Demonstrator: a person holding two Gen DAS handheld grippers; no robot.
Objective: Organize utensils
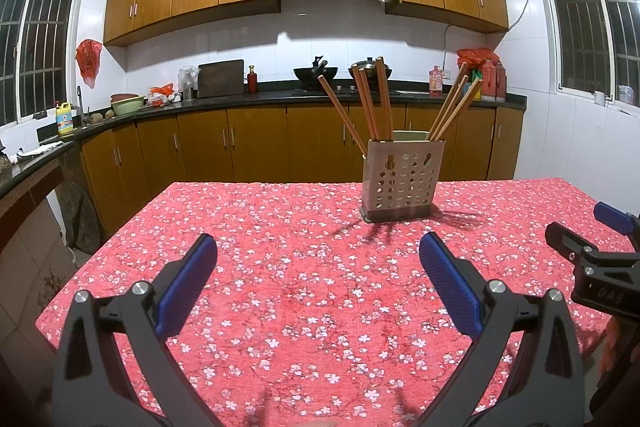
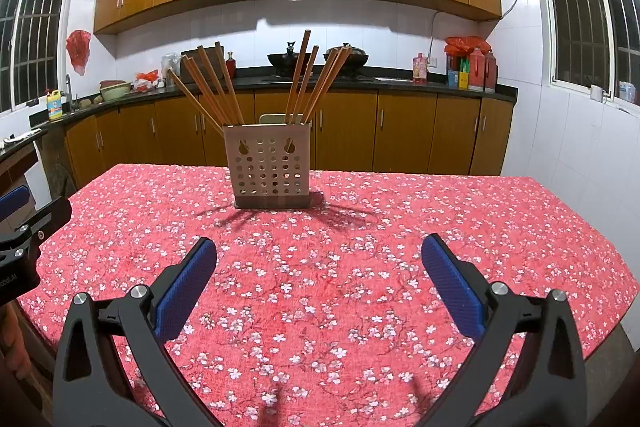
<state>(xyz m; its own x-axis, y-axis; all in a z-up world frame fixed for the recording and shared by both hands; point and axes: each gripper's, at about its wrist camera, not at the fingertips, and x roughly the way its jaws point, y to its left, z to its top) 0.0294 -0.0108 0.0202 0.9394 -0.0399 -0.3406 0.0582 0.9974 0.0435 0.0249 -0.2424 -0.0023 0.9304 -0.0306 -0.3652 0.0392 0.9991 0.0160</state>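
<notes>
A perforated beige utensil holder (image 1: 402, 179) (image 2: 269, 167) stands upright on the red floral tablecloth (image 1: 304, 287) (image 2: 360, 247), towards the far edge. Several wooden chopsticks (image 1: 376, 99) (image 2: 216, 87) stand in it, fanned into a left bunch and a right bunch (image 1: 454, 109) (image 2: 316, 83). My left gripper (image 1: 318, 247) is open and empty, well short of the holder and to its left. My right gripper (image 2: 319, 251) is open and empty, well short of the holder and slightly to its right. The right gripper's body shows at the right edge of the left wrist view (image 1: 600, 259).
Kitchen counters with wooden cabinets (image 1: 260, 143) (image 2: 400, 131) run behind the table, holding woks, bottles and a cutting board. The table's left edge (image 1: 104, 243) drops to the floor. The left gripper's body shows at the left edge of the right wrist view (image 2: 24, 239).
</notes>
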